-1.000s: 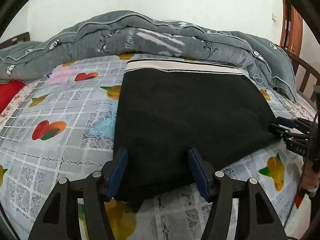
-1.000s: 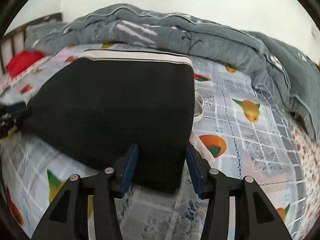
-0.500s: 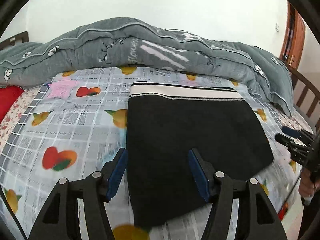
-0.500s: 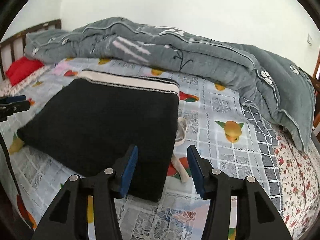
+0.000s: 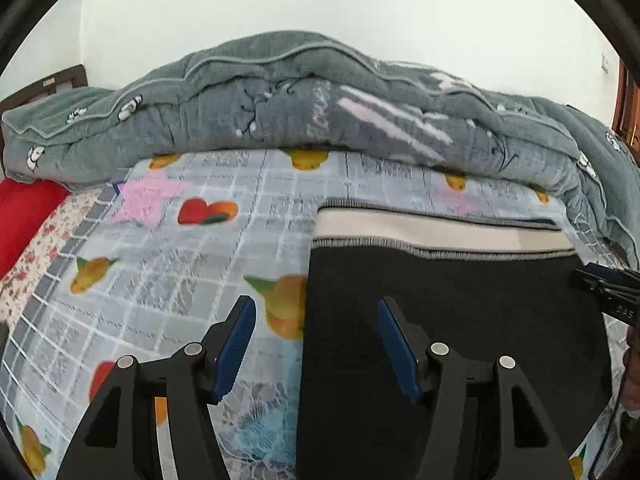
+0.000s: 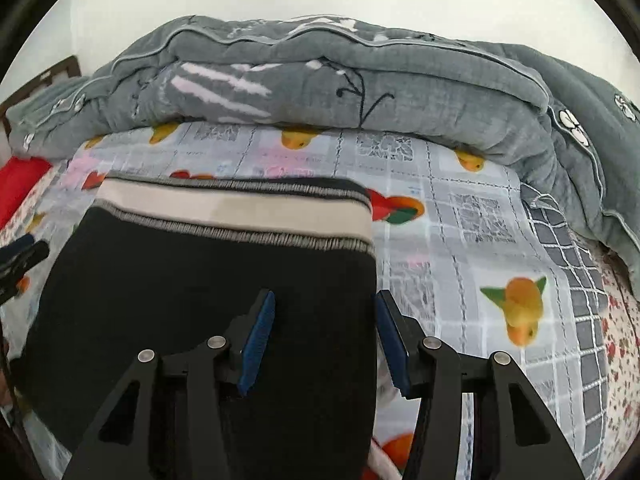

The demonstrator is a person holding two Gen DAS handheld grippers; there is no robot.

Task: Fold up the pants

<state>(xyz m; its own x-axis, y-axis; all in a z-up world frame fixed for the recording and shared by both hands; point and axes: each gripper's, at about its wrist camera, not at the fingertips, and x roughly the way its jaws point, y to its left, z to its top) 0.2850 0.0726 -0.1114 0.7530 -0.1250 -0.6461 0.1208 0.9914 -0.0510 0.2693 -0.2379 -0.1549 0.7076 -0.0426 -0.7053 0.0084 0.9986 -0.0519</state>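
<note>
Black pants point(image 5: 460, 320) lie folded flat on the bed, their cream waistband point(image 5: 440, 232) at the far end. My left gripper point(image 5: 314, 308) hovers open over the pants' left edge, its pads clear of the cloth. In the right wrist view the pants point(image 6: 180, 280) and the waistband point(image 6: 232, 208) fill the left half. There my right gripper point(image 6: 325, 300) hangs open above the right edge, with nothing gripped. Each gripper shows in the other's view: the right gripper point(image 5: 600, 284) at the pants' right side, the left gripper point(image 6: 24, 252) at their left side.
A fruit-print sheet point(image 5: 180, 272) covers the bed. A bunched grey quilt point(image 5: 320, 100) runs along the far side and curls down the right point(image 6: 580, 140). A red pillow point(image 5: 24, 216) lies far left. A white drawstring point(image 6: 380, 460) pokes out beneath the pants' right edge.
Both grippers have lifted away from the pants' near edge, which sat between their open pads. The left one slid towards the left edge, the right one towards the waistband. The pants stay flat.
</note>
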